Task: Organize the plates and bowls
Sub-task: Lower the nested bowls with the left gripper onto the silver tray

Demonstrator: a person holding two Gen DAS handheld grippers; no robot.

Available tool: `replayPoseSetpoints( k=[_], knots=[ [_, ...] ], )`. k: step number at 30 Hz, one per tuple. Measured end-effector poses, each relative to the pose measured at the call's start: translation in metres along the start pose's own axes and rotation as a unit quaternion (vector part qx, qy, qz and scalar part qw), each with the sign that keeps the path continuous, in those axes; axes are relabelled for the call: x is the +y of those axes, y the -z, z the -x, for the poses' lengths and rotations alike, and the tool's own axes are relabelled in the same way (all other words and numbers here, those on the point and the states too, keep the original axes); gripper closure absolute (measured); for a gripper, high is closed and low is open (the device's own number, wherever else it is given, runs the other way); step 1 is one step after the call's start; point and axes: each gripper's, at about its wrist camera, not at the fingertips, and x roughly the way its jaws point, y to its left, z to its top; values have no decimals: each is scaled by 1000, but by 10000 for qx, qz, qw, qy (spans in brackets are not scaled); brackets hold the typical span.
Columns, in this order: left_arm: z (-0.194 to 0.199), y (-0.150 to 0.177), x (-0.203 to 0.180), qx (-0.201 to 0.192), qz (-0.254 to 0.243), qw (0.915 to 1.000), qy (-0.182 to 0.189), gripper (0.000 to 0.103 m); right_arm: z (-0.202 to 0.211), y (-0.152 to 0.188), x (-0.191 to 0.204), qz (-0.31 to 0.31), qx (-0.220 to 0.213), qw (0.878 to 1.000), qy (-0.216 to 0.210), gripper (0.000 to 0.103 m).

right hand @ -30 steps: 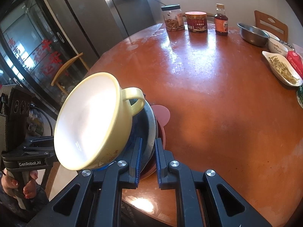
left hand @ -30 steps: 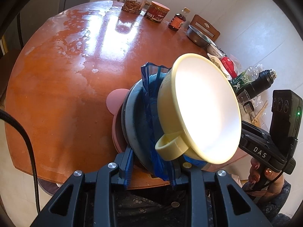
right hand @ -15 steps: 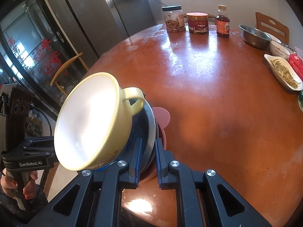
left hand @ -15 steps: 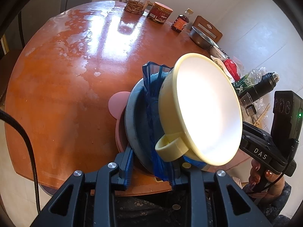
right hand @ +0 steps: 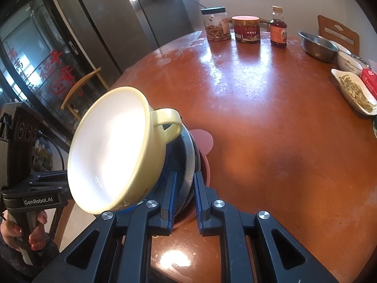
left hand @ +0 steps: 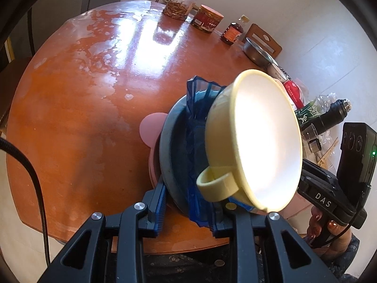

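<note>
The tilted stack of a pink plastic plate (right hand: pixel 204 165), grey metal dish (left hand: pixel 166 146), crinkled blue bowl (left hand: pixel 196 99) and pale yellow handled bowl (left hand: pixel 256 139) is clamped by the left gripper (left hand: pixel 187 208). Its opposite rim is gripped by the right gripper (right hand: pixel 184 201), whose jaws have just been opening slightly. The stack is held above the near edge of the round reddish-brown wooden table (right hand: pixel 271 118).

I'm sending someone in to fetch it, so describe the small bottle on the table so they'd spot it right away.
On the round orange-brown table, look to the far edge, where three containers stand in a row. The small bottle is at the right end, beside the red-lidded tin. Only it has a narrow neck, dark reddish-brown contents and a red label.
</note>
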Motion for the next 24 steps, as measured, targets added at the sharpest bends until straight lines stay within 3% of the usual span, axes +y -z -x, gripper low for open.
replayPoseSetpoints(
  k=[24],
  knots=[
    [0, 0, 0, -7, 31, 10000, -54, 74, 0, 0, -4, 0, -85, 9999, 55, 86]
  ],
)
